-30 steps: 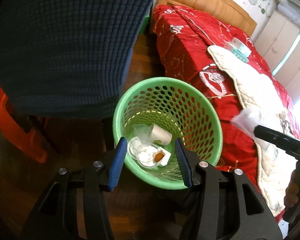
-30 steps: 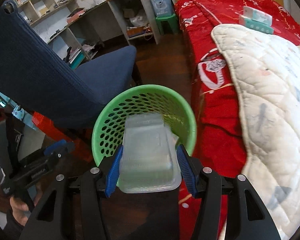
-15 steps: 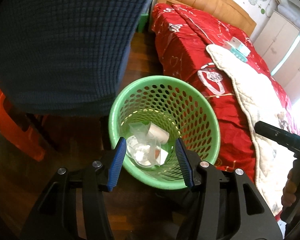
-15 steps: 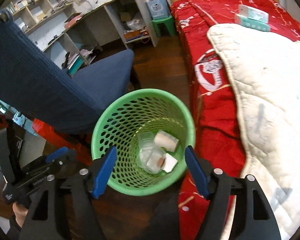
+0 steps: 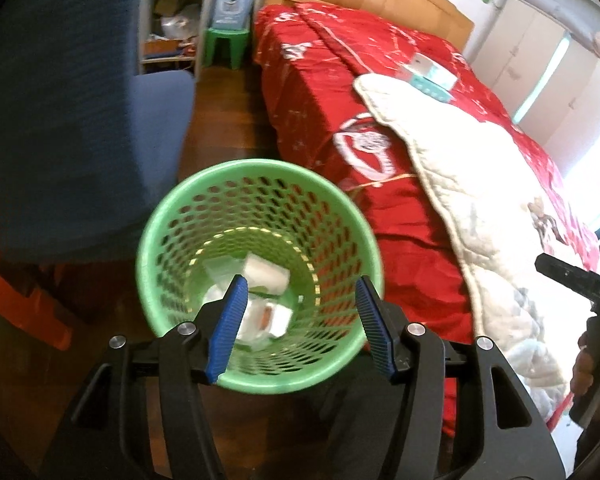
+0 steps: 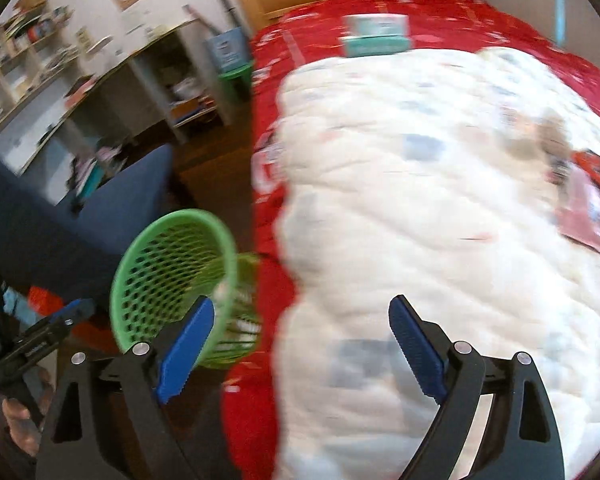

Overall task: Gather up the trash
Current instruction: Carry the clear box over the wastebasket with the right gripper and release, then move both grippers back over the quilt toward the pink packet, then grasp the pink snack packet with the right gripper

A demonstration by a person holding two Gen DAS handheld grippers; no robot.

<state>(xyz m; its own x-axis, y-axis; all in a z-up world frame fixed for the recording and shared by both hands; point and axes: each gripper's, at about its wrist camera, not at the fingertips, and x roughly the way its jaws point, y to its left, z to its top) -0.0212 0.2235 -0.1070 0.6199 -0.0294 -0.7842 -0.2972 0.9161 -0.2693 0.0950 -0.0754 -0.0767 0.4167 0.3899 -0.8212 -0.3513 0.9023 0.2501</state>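
We see the green basket [image 5: 260, 276] at lower centre of the left wrist view, white scraps of trash [image 5: 266, 296] lying in its bottom. Our left gripper [image 5: 298, 322] hovers above it, jaws just widened, holding nothing. Our right gripper [image 6: 300, 350], jaws just spread wide and empty, points at the white quilt [image 6: 440, 200] on the red bed [image 6: 440, 8].

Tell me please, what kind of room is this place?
Most likely a bedroom that is also used for study. A bed with a red cover and a white quilt fills one side, shelves with books line the wall, and a green waste basket stands on the wooden floor.
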